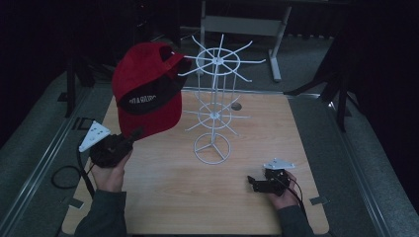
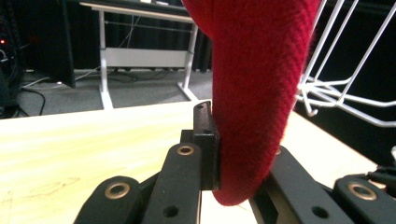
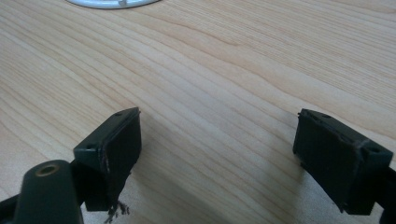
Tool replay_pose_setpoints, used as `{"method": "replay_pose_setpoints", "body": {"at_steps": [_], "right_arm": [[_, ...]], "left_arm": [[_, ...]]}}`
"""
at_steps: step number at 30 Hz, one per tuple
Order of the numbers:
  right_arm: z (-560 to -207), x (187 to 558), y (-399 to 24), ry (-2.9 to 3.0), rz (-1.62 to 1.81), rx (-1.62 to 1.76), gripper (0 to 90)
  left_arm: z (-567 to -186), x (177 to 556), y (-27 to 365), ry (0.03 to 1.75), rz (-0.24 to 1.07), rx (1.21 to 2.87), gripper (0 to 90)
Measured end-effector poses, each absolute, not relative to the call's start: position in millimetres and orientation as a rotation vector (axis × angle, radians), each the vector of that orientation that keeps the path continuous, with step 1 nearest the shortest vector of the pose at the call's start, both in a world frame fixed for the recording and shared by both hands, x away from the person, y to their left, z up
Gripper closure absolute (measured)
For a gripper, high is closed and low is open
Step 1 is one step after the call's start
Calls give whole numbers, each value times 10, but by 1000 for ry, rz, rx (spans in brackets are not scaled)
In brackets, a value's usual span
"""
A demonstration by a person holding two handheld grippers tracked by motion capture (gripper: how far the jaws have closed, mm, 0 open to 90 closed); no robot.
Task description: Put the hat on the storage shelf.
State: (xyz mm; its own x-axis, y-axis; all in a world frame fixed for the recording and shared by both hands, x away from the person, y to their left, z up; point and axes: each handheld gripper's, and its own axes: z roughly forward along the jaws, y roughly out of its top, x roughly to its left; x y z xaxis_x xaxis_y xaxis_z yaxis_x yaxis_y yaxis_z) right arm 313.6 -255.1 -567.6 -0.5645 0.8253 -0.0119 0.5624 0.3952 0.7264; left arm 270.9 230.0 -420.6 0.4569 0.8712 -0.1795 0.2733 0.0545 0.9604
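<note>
Left tongs clamp the red cap by its brim, upper left; right tongs rest open on the tabletop; next, probably hooking the cap onto the wire rack.

You are working in a dim lab or test room: a pale wooden worktop stands on grey carpet, ringed by black curtains. Behind it stands a white-legged desk, with cables on the floor and black stands at the sides.
</note>
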Motion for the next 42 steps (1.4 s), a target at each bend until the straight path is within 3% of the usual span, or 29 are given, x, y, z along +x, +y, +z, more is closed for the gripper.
{"method": "replay_pose_setpoints", "body": {"at_steps": [25,42], "right_arm": [[-5676,3135,-2551,2289,975,1200,151],[-5676,3134,-2551,2290,976,1200,151]], "left_arm": [[-4612,2731,2124,1073,534,1589,819],[-4804,2794,2134,1124,452,1636,449]]}}
